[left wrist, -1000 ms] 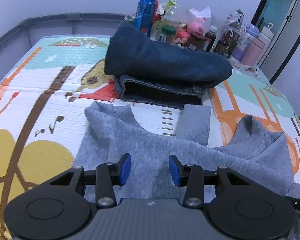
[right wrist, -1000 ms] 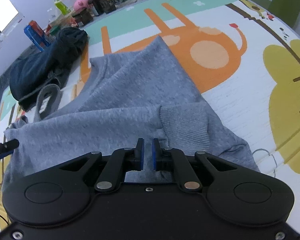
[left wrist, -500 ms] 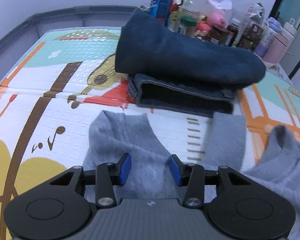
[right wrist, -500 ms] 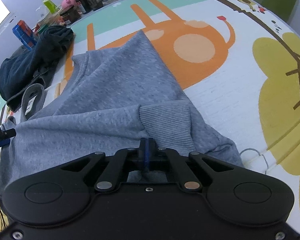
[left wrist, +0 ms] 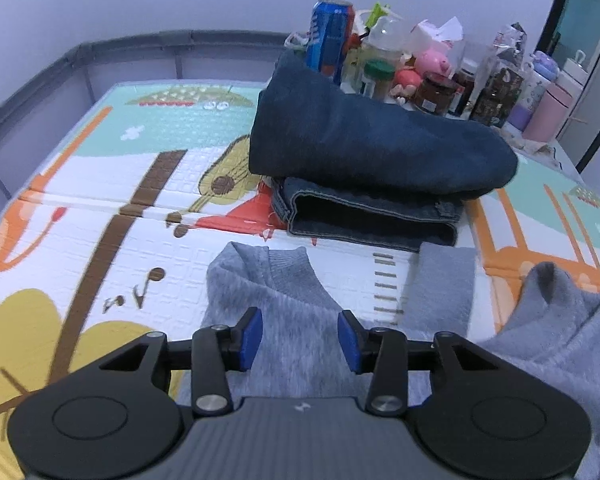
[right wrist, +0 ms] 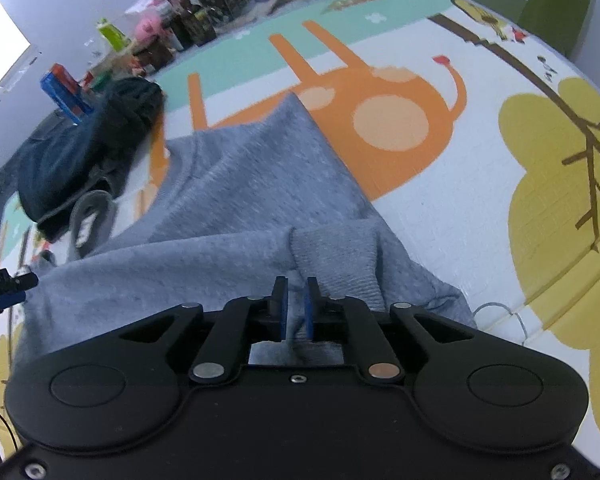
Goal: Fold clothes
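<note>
A grey sweatshirt point(left wrist: 296, 328) lies crumpled on the colourful play mat point(left wrist: 112, 208). My left gripper point(left wrist: 299, 334) is open, its blue pads on either side of a grey fold near the ribbed hem, just above the cloth. In the right wrist view the sweatshirt point(right wrist: 228, 204) spreads ahead, with a ribbed cuff point(right wrist: 336, 256) just past the fingers. My right gripper point(right wrist: 295, 304) is nearly closed, with a fold of the grey cloth between its blue pads. The tip of the left gripper shows at the left edge of the right wrist view point(right wrist: 4, 288).
Folded dark jeans point(left wrist: 372, 148) are stacked behind the sweatshirt, also in the right wrist view point(right wrist: 84, 148). Behind them stand a blue can point(left wrist: 330, 36), jars, bottles and a pink toy point(left wrist: 432, 62). A grey rail point(left wrist: 32, 80) borders the mat. A green chair point(right wrist: 560, 4) stands beyond the mat.
My left gripper has moved left along the sweatshirt toward its hem, staying open. My right gripper closed fully on the cloth and has now parted slightly, with the fold still between its pads.
</note>
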Available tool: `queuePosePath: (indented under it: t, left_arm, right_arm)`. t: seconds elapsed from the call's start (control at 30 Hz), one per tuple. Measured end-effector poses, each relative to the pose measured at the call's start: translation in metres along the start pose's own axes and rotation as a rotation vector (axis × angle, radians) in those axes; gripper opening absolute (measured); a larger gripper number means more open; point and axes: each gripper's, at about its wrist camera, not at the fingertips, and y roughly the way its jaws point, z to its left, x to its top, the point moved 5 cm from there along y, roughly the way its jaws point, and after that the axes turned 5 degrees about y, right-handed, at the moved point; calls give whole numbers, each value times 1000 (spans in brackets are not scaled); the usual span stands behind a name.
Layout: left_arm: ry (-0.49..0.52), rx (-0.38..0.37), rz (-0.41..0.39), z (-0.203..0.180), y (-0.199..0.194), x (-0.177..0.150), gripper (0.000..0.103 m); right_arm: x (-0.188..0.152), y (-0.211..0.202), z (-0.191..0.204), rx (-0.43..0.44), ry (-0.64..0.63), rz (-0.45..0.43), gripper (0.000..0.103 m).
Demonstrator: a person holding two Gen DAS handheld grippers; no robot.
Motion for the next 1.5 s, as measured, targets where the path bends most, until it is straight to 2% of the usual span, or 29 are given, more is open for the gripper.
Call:
queuePosePath:
  t: [0.17, 0.5, 0.67, 1.1, 1.37, 1.5]
  left_arm:
    - [26, -1, -16, -9, -34, -9, 46]
    - [107, 28, -1, -30, -81, -49, 52]
    - [112, 7, 29, -33, -90, -77, 52]
    - [124, 31, 57, -31, -125, -141, 53]
    - [138, 53, 65, -45, -144, -168, 65]
    - [132, 62, 69, -51, -151, -176, 68]
  right_arm:
    - [-4, -21, 15, 16, -49, -20, 19]
    - [-30, -58, 35, 71, -128, -23, 23]
    - [-50, -67, 35, 84, -144, -6, 27]
    - [-89, -82, 18, 104, -182, 38, 29]
    - [-109, -96, 12, 105, -239, 33, 35]
    - [-119, -102, 11, 105, -270, 41, 37]
